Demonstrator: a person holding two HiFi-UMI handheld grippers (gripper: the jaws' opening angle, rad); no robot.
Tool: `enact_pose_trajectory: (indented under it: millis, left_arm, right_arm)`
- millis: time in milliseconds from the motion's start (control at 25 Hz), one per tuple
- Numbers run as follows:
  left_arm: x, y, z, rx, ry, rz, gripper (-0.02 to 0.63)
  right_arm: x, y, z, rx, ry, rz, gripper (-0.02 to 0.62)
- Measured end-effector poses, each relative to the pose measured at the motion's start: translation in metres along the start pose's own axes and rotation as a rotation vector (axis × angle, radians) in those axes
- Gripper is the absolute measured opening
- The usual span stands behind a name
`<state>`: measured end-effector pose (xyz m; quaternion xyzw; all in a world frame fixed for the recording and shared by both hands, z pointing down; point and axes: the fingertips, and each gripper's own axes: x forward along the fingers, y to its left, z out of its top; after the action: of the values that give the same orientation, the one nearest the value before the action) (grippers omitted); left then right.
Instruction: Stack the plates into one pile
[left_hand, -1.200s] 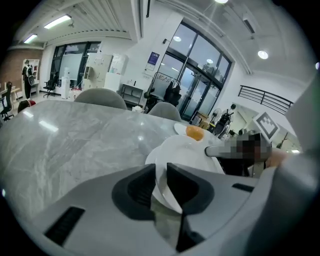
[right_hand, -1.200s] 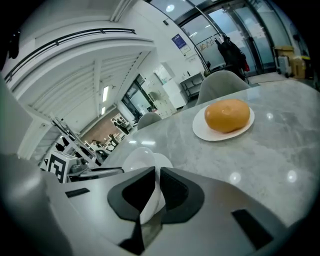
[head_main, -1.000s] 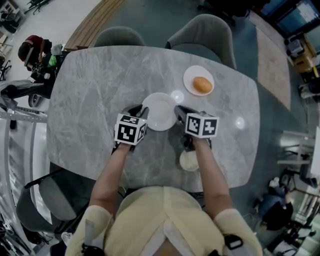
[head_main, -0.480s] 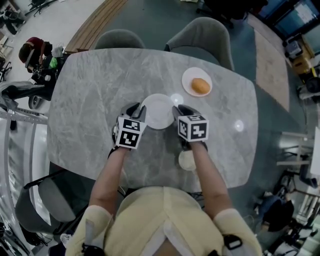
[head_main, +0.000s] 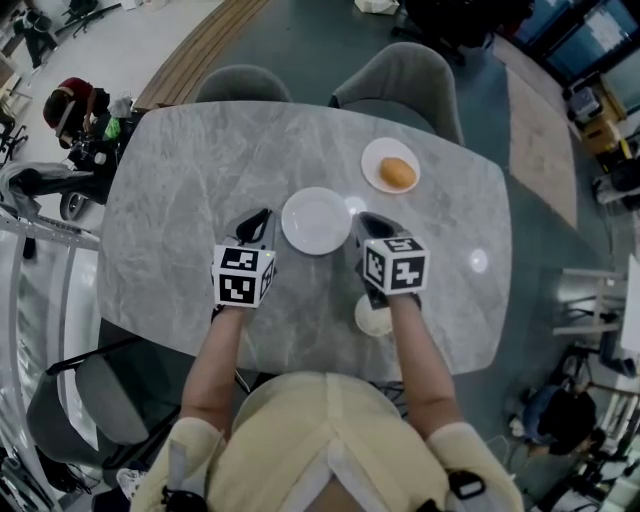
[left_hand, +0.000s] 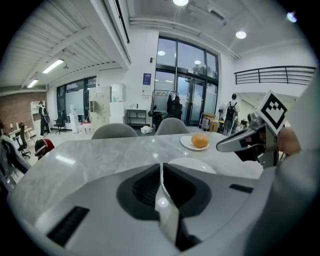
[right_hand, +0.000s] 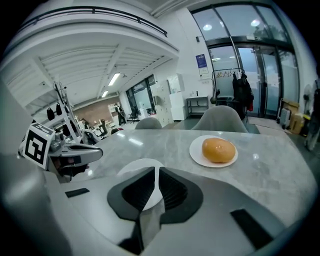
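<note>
An empty white plate (head_main: 316, 221) lies flat in the middle of the grey marble table (head_main: 190, 180). A second white plate (head_main: 376, 156) at the far right carries an orange bun (head_main: 398, 173). My left gripper (head_main: 262, 224) hovers just left of the empty plate and my right gripper (head_main: 366, 226) just right of it; neither touches it. Both sets of jaws are closing to a narrow slit with nothing between them. The left gripper view shows its jaws (left_hand: 161, 167) with the plate (left_hand: 197, 164) ahead. In the right gripper view the plate (right_hand: 131, 167) lies beyond the jaws (right_hand: 154, 172).
A small white dish (head_main: 371, 319) sits near the table's front edge, partly under my right forearm. Two grey chairs (head_main: 400, 65) (head_main: 240, 82) stand at the far side. A person and gear (head_main: 70, 105) are on the floor at the left.
Both grippers have drawn back from the empty plate's rim toward me and risen. Their jaws look narrower. The plate stays where it was.
</note>
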<state>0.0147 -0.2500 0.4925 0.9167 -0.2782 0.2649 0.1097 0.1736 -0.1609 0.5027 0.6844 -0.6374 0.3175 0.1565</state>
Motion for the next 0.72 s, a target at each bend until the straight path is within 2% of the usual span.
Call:
enact_pose_trajectory:
  millis: [160, 720]
  left_arm:
    - [-0.016, -0.002, 0.003, -0.015, -0.008, 0.004, 0.015]
    - [-0.051, -0.014, 0.01, 0.009, -0.024, 0.0, 0.015]
  right_arm:
    - [-0.018, 0.005, 0.003, -0.029, -0.022, -0.032, 0.008]
    - [-0.054, 0.017, 0.003, 0.0, -0.074, -0.019, 0.003]
